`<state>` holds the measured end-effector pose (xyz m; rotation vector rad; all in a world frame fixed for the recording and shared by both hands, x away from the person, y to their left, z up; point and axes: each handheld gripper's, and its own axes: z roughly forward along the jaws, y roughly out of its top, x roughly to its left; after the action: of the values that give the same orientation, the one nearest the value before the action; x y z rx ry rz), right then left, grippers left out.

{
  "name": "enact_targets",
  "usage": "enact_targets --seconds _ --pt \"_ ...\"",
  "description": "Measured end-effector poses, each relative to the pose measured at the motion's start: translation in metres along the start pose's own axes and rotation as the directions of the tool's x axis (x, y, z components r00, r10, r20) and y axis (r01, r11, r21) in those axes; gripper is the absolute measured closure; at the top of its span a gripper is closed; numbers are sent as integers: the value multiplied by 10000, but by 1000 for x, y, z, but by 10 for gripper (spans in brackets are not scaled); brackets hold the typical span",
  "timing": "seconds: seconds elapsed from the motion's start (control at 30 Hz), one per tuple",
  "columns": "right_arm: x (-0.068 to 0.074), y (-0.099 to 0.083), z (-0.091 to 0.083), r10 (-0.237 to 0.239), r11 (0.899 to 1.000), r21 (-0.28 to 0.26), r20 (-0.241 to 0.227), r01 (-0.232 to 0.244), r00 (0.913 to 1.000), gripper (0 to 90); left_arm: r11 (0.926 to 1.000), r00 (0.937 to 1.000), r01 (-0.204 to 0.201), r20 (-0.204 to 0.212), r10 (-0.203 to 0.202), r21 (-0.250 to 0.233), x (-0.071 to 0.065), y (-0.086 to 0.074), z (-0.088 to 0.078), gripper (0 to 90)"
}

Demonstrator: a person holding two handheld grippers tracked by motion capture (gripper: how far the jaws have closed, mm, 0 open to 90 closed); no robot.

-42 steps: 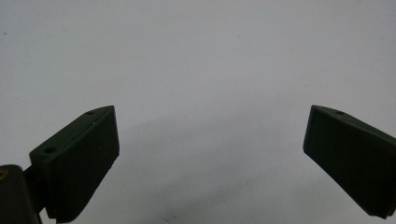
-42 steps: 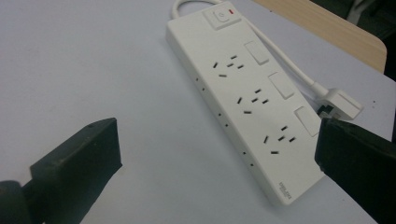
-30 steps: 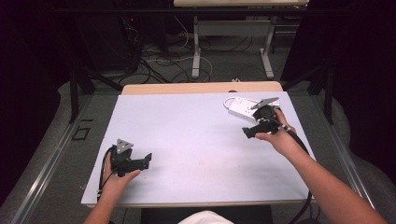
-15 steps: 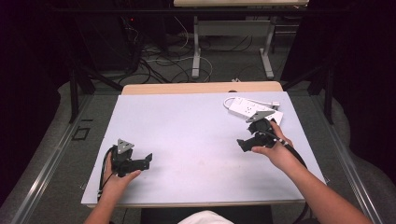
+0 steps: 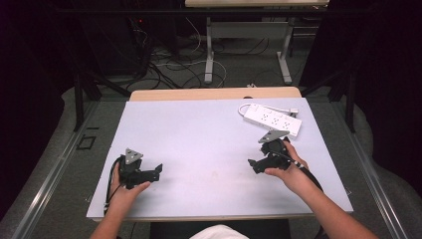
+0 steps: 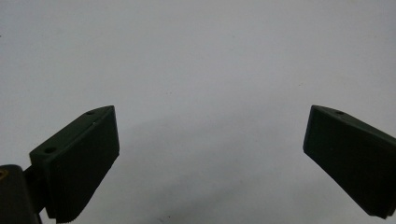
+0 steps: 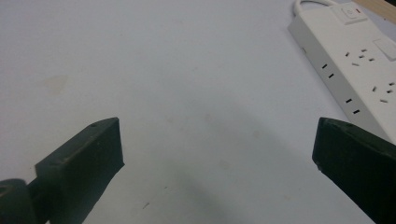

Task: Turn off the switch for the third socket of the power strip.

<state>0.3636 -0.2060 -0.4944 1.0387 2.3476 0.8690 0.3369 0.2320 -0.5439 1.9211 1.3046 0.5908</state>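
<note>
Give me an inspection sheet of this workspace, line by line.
Surface: pale grey table top, faint marks, wooden strip along the far edge.
Job's things: white power strip at the far right, lying flat, its white cord looped at its left end.
Clutter: nothing seen.
Grippers: left tongs open, resting near the front left; right tongs open, apart from the power strip, nothing between the jaws.
Cables: black cable trailing from each hand-held unit; more on the floor behind.
Surroundings: dark room, table legs beyond.
</note>
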Motion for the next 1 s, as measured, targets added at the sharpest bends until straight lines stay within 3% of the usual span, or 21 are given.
enact_targets --seconds 0.2,0.53,0.67,0.73,0.8,0.83,1.0 --pt "9 -9 2 -240 9997 -108 -27 240 9997 23 10000 10000 -52 -2 52 4 0 0 0 34" --pt "23 -22 10 -248 9997 30 -384 249 9990 37 9999 9999 -100 -37 100 13 0 0 0 33" --pt "28 -28 14 -247 9993 -278 -334 238 9991 41 9999 9999 -135 -35 135 25 0 0 0 33" --pt "31 -30 14 -236 9996 -160 -396 229 9989 42 9999 9999 -158 -26 158 22 0 0 0 34" --pt "33 -32 17 -289 9986 -446 -379 272 9989 42 9997 9997 -251 -72 252 37 0 0 0 33" --pt "34 -33 16 -236 9996 -190 -370 229 9990 42 9997 9997 -247 -67 248 32 0 0 0 33" --pt "38 -36 20 -322 9985 -467 -410 303 9986 44 9998 9998 -180 -31 180 35 0 0 0 34"
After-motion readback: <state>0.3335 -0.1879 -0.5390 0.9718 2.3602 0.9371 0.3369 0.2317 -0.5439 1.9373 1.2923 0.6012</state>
